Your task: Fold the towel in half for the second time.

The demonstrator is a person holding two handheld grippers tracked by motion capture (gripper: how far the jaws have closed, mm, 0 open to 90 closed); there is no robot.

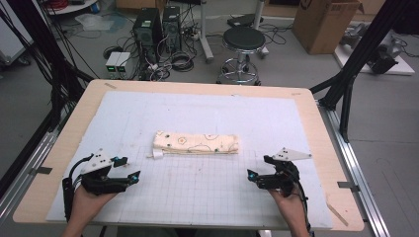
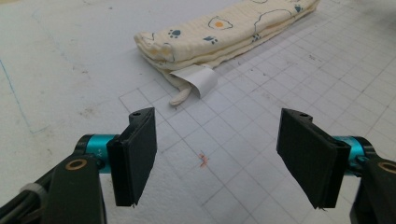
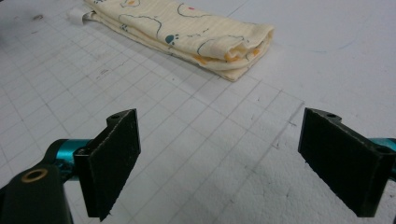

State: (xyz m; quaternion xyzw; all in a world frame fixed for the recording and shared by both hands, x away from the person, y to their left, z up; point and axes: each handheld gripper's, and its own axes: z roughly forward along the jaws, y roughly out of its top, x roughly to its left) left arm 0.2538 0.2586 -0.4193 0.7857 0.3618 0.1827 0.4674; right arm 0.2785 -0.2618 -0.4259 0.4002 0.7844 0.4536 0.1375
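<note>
A folded cream cloth (image 1: 195, 143) with paw prints and small figures lies as a long strip in the middle of the white gridded mat (image 1: 197, 197). Its white label (image 2: 196, 79) sticks out at the cloth's left end (image 2: 224, 32). My left gripper (image 1: 127, 168) rests near the mat's front left, open, with nothing between its jaws (image 2: 217, 158). My right gripper (image 1: 258, 168) rests at the front right, also open and empty (image 3: 219, 163). The cloth's right end (image 3: 187, 32) lies ahead of it. Both grippers sit apart from the cloth.
The mat lies on a wooden table (image 1: 64, 148). Beyond the table's far edge stand a black stool (image 1: 243, 44), computer towers (image 1: 158, 29), cables and a cardboard box (image 1: 326, 24). Black frame posts (image 1: 360, 64) rise at the right side.
</note>
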